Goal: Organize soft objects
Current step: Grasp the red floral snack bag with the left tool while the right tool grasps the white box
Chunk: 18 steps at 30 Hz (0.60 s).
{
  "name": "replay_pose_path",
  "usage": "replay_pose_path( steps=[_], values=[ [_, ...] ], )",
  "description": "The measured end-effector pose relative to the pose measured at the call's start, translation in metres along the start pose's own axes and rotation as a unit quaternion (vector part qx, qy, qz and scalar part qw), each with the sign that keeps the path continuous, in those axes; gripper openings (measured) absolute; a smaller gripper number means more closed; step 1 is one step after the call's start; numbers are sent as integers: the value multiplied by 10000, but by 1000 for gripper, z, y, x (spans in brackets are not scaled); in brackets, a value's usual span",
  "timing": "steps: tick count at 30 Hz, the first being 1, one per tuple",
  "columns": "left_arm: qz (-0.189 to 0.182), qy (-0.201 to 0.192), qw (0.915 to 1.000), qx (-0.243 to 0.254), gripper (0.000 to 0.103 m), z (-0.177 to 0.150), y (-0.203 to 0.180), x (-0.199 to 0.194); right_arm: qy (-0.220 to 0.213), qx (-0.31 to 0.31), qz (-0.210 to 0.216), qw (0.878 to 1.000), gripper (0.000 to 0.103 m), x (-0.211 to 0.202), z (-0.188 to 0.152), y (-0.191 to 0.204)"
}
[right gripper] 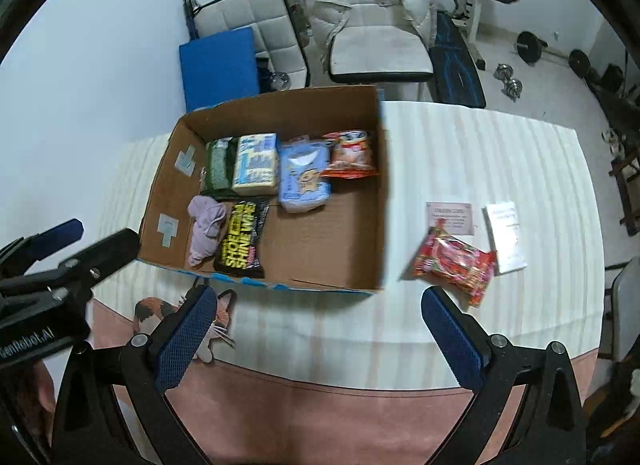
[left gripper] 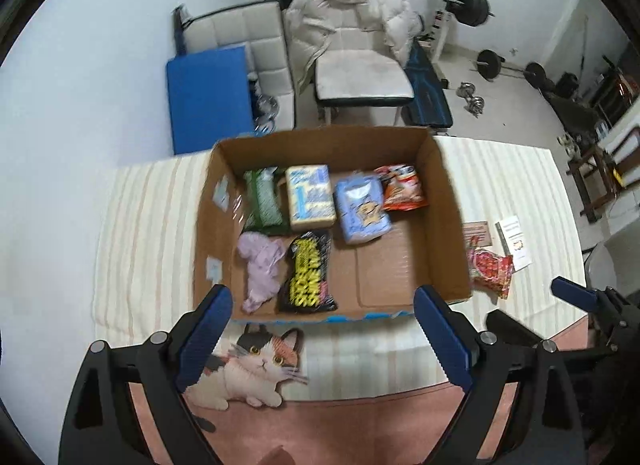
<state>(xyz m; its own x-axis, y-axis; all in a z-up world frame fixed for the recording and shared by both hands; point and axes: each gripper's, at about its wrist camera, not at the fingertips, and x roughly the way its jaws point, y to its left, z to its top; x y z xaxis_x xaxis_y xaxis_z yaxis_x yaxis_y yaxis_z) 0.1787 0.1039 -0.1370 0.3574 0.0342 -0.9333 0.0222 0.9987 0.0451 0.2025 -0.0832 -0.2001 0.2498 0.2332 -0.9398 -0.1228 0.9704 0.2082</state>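
A cardboard box (left gripper: 444, 201) stood open on the desk (left gripper: 500, 169), which was covered with a striped cloth (right gripper: 480, 153). Inside the box, along the far wall, four soft packs lay side by side: a green pack (left gripper: 262, 201), a yellow and blue pack (left gripper: 310, 197), a light blue pack (left gripper: 362, 211) and an orange snack bag (left gripper: 402, 187). In front of them, near the left wall of the box, a purple cloth (left gripper: 260, 269) lay touching a black and yellow wipes pack (left gripper: 308, 273). The right half of the box floor was bare.

Outside the box, to its right, a red snack bag (right gripper: 456, 261) lay on the striped cloth, well apart from the box. It was just beside a white booklet (right gripper: 506, 237) and a small pink card (right gripper: 450, 217).

The left claw (left gripper: 324, 341) hung above the near edge of the box with its fingers wide apart and nothing between them. The right claw (right gripper: 320, 337) was over the near part of the desk, its fingers also wide apart and holding nothing. A cat picture (left gripper: 256, 365) was on the cloth under the left claw.
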Motion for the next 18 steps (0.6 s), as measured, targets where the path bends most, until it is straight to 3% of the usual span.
replay_pose_path(
  steps=[4,8,10,12,18],
  values=[
    [-91,21,9993,363,93,15,-50,7,43,381,-308,9988,103,-5,3,-64],
    [-713,574,9954,267,93,28,-104,40,310,925,-685,9929,103,15,11,-144],
    [-1303,1163,9844,-212,93,28,-129,70,535,1124,-789,9891,103,38,16,-184],
    [-1602,1496,9740,-577,93,25,-146,92,781,1245,-801,9859,103,64,22,-215],
    [-1782,2326,9439,-1523,93,-1,-188,150,1316,1267,-663,9809,98,134,34,-267]
  ],
)
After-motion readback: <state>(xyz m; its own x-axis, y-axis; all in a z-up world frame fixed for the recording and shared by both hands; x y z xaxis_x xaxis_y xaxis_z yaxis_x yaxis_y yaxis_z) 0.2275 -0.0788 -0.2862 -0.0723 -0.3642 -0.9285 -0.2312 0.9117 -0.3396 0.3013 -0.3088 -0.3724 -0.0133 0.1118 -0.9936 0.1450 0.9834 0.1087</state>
